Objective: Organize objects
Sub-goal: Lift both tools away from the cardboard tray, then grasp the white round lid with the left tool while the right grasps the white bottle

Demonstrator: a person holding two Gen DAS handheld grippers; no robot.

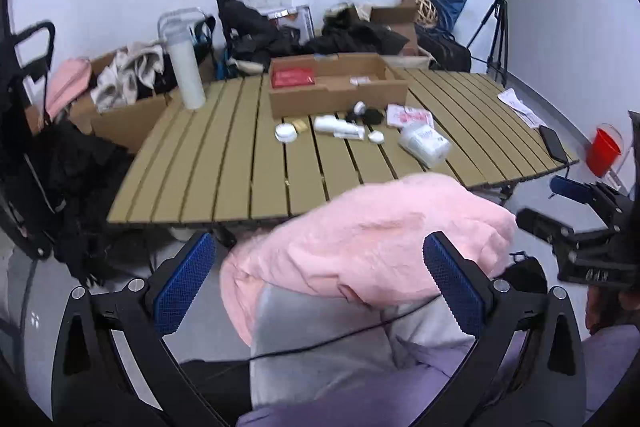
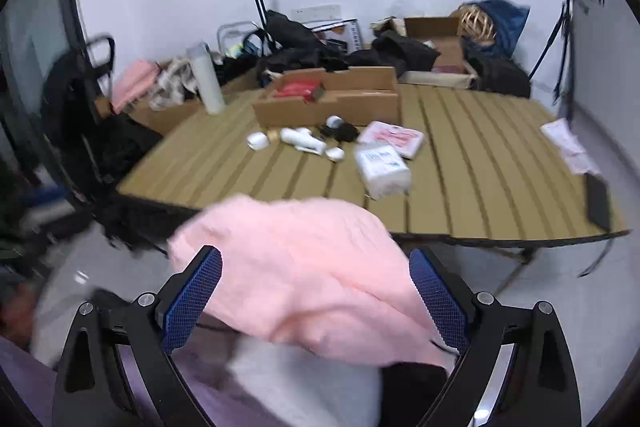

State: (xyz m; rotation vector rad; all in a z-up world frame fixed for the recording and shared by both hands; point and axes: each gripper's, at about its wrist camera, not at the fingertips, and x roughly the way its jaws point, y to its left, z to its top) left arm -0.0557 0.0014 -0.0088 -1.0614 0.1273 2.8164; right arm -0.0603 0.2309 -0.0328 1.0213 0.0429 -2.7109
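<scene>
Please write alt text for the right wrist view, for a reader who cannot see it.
The open right gripper points at a slatted table, with a pink fluffy sleeve between its blue fingers. On the table lie a cardboard box, small white containers, a tissue pack and a tall white bottle.

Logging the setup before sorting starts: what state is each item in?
Left tongs: open, nothing held.
Right tongs: open, nothing held.
Cardboard box: open-topped, red packet inside.
White bottle: upright, capped.
Tissue pack: lying on table.
Phone: flat, screen dark.
</scene>
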